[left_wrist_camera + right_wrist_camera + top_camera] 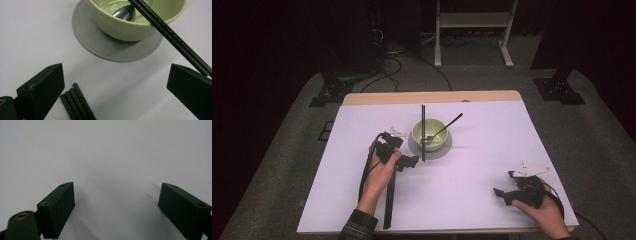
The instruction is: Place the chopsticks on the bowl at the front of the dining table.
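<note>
A pale green bowl (430, 135) (120, 28) stands on a round grey saucer (438, 151) (97, 47) near the table's middle. A black spoon (446, 127) (125, 13) rests in the bowl, its handle leaning out to the back right. A pair of black chopsticks (423, 131) (172, 36) lies across the bowl's rim. More black chopsticks (388, 200) (77, 103) lie on the table by the left hand. My left gripper (408, 152) (115, 75) is open just left of the saucer, nothing between its jaws. My right gripper (504, 183) (117, 195) is open over bare table at the front right.
The white table top (482, 150) has a wooden strip along its far edge. The left gripper's cable (364, 172) loops beside the left hand. A white frame (472, 30) stands on the floor beyond the table.
</note>
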A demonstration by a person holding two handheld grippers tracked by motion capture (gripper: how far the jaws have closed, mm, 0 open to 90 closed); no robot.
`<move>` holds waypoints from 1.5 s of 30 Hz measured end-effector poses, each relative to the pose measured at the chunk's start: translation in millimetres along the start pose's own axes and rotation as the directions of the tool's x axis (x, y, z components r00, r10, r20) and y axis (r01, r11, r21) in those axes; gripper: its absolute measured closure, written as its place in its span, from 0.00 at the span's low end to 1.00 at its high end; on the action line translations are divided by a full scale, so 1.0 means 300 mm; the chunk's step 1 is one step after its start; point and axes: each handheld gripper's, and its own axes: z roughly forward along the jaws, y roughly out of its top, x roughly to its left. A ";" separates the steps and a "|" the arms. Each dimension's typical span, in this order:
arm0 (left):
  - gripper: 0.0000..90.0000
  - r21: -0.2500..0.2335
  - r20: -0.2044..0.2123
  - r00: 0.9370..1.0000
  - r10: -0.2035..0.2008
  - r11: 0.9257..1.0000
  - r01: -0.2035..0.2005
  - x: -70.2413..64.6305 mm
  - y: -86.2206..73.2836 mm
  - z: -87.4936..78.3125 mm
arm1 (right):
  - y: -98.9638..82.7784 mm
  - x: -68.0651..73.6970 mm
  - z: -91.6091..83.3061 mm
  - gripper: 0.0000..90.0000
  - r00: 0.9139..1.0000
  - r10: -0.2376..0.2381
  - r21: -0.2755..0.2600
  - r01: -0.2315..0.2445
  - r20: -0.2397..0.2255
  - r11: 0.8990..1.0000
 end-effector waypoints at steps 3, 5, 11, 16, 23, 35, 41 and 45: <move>0.00 -0.013 -0.002 1.000 0.007 1.000 -0.007 0.011 -0.009 -0.014 | 0.000 0.000 0.000 0.14 1.000 -0.001 0.001 0.001 0.000 1.000; 0.00 -0.024 -0.003 1.000 0.006 1.000 -0.007 0.016 -0.016 -0.022 | 0.000 0.000 0.000 0.14 1.000 -0.001 0.001 0.001 0.001 1.000; 0.00 -0.056 -0.004 1.000 0.031 0.998 -0.032 0.030 -0.041 -0.054 | 0.000 0.000 0.000 0.14 1.000 0.000 0.000 0.000 0.001 1.000; 0.00 -0.086 0.001 0.999 0.044 0.995 -0.044 0.042 -0.058 -0.081 | 0.000 0.000 -0.001 0.14 1.000 -0.001 0.001 0.001 0.001 1.000; 0.00 -0.119 0.007 0.998 0.063 0.991 -0.062 0.052 -0.089 -0.118 | 0.000 0.000 -0.001 0.14 1.000 -0.001 0.001 0.001 0.000 1.000; 0.00 -0.157 -0.009 0.998 0.060 0.986 -0.061 0.078 -0.150 -0.174 | 0.001 0.000 -0.001 0.13 1.000 -0.002 0.001 0.002 0.000 1.000; 0.00 -0.159 -0.023 0.999 0.044 0.986 -0.047 0.103 -0.192 -0.202 | 0.001 0.000 -0.001 0.14 1.000 -0.002 0.001 0.002 0.001 1.000; 0.00 -0.160 -0.040 0.999 0.031 0.986 -0.037 0.125 -0.215 -0.225 | 0.001 0.000 -0.001 0.13 1.000 -0.001 0.002 0.001 0.000 1.000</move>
